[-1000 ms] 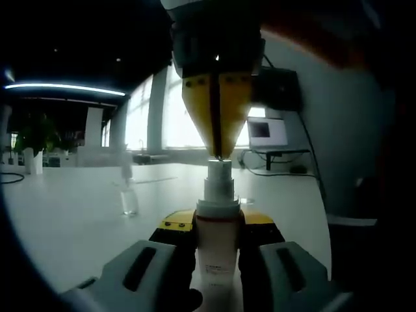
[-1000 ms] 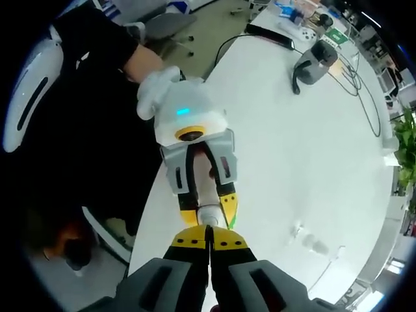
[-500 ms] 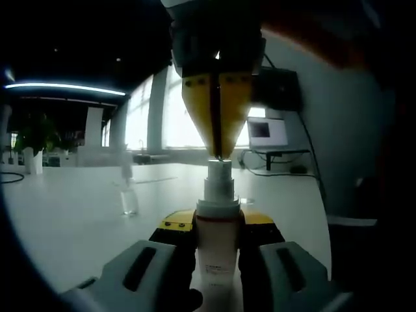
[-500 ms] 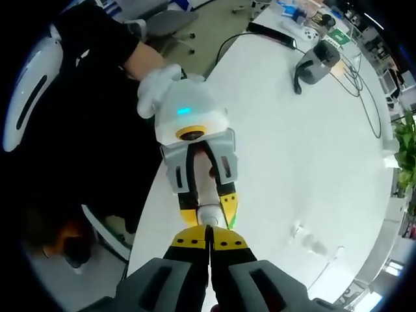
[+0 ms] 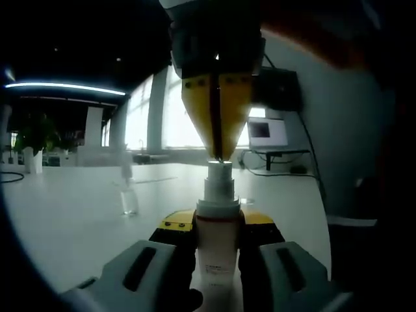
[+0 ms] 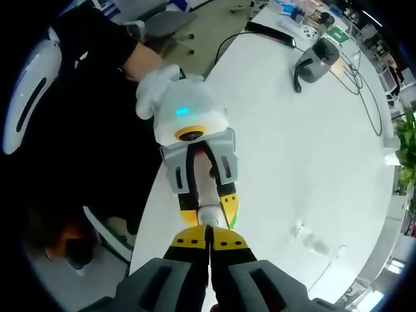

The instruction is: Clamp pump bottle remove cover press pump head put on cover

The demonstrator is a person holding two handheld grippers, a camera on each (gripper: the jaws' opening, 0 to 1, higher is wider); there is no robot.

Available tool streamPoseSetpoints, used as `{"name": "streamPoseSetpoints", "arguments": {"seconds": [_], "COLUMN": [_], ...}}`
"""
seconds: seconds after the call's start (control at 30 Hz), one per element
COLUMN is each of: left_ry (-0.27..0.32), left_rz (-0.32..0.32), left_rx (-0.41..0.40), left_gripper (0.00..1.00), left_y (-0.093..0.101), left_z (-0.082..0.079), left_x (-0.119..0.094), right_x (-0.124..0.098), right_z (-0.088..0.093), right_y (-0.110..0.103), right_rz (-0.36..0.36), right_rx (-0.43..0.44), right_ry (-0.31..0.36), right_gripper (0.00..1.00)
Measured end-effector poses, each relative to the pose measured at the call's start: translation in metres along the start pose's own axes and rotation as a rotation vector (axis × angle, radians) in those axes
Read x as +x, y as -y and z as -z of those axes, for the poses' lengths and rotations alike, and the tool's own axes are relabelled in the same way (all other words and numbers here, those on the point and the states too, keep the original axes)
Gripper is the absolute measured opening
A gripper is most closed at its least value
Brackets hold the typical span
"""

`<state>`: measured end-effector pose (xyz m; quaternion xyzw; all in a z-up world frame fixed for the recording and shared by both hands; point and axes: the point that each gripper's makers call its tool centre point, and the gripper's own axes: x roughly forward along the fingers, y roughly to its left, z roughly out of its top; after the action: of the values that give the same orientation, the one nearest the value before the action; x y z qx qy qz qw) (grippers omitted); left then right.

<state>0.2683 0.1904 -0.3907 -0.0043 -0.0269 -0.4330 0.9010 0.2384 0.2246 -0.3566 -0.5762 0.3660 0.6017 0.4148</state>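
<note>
Open-plan office or lab workspace.
Long white surface strewn with cables, lit monitor, large windows, potted plant, rolling chair.

bottle base: cut off by the left gripper view's lower edge
pump head top: hidden under the right gripper tips
bottle label: too blurred to read
cover: small, clear, outline hard to tell
</note>
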Motion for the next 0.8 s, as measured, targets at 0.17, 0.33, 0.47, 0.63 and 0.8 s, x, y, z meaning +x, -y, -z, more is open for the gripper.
{"name": "streamPoseSetpoints", "arguments": {"seconds": [0.17,0.33,0.47,0.63,0.8], "left_ry": [0.0,0.0,0.0,0.0,0.001], "left_rz": [0.0,0.0,0.0,0.0,0.001], "left_rx": [0.0,0.0,0.0,0.002,0.001], "left_gripper": [0.15,0.15,0.15,0.15,0.15], "left_y": [0.0001,0.0002,0.0002,0.0003,0.0001], "left_z": [0.0001,0.0001,0.0002,0.0001,0.0], "left_x": [0.0,0.0,0.0,0.0,-0.0001], "right_x": [0.0019,0.0054,0.0053,0.005,-0.0006], "right_z": [-0.0001,0.0006,0.0004,0.0005,-0.0002], "right_y": [-0.0007,-0.0001,-0.0009,-0.0009,-0.0015], "right_rz": [-0.005,-0.017,-0.018,-0.02,-0.012], "right_rx": [-0.017,-0.002,-0.004,0.006,-0.025], "right_ry": [-0.006,-0.006,-0.007,-0.002,-0.011], "right_gripper": [0.0,0.0,0.0,0.0,0.0]}}
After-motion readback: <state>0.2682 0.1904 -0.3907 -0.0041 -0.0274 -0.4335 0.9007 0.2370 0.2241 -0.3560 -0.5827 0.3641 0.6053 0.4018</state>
